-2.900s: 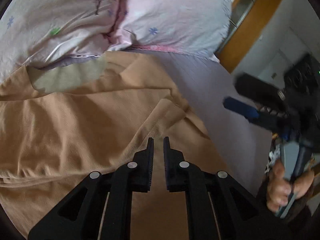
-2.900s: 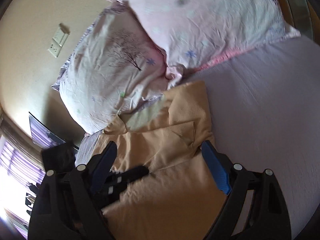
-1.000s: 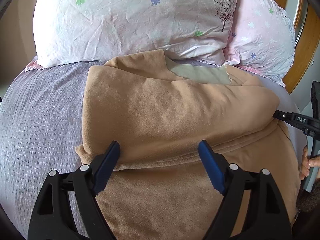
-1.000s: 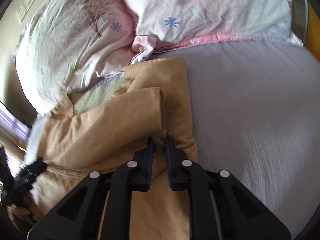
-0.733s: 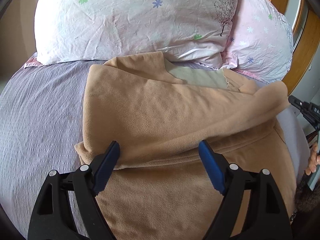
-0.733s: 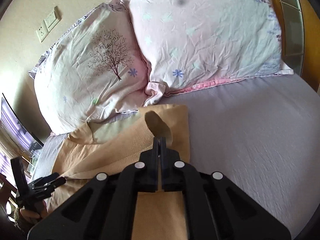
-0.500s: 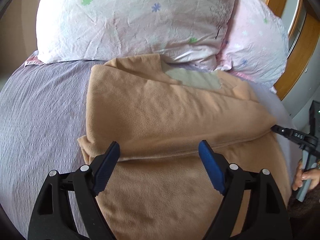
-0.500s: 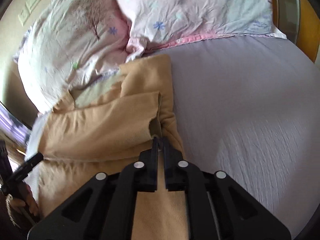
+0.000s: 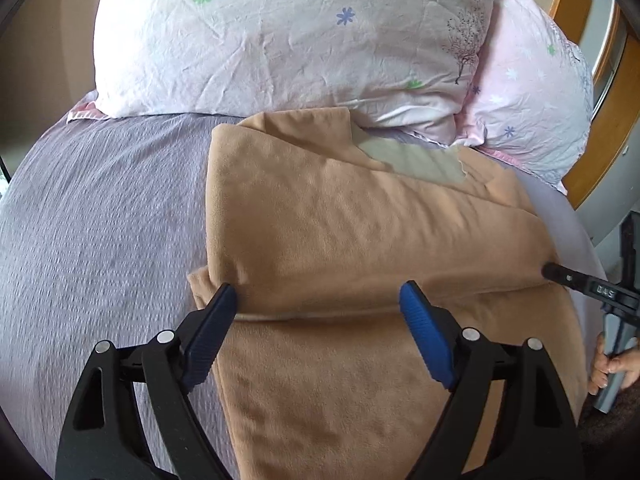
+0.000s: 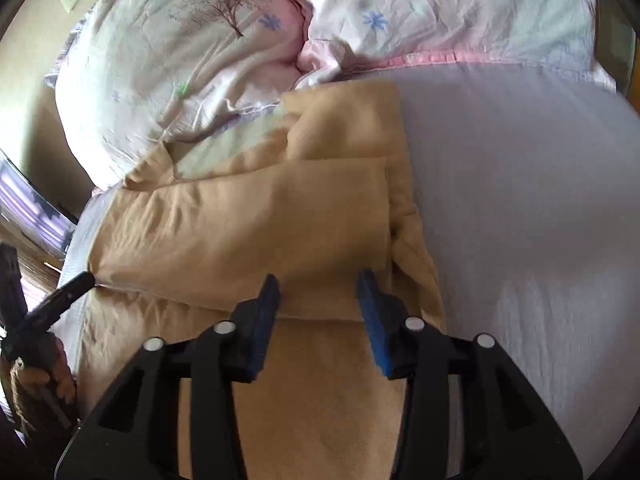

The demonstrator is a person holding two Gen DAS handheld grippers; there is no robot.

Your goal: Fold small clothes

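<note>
A tan fleece garment (image 9: 360, 240) lies on the bed with its upper part folded down over the lower part; a pale lining patch (image 9: 412, 160) shows near the collar. My left gripper (image 9: 318, 300) is open, fingers astride the fold's front edge. My right gripper (image 10: 318, 280) is open over the fold's right end, and the garment (image 10: 240, 220) lies loose under it. The right gripper's tip (image 9: 560, 274) touches the fold's right edge in the left wrist view. The left gripper's tip (image 10: 76, 282) touches the fold's left corner in the right wrist view.
Two flowered pillows (image 9: 300, 32) (image 9: 532, 92) press against the garment's far edge. A lilac sheet (image 9: 100, 220) (image 10: 520, 200) covers the bed on both sides. A wooden frame (image 9: 600, 128) stands at the right.
My right gripper has opened and let go of the folded flap, which now lies flat on the garment. My left gripper stays open and has moved slightly closer to the fold.
</note>
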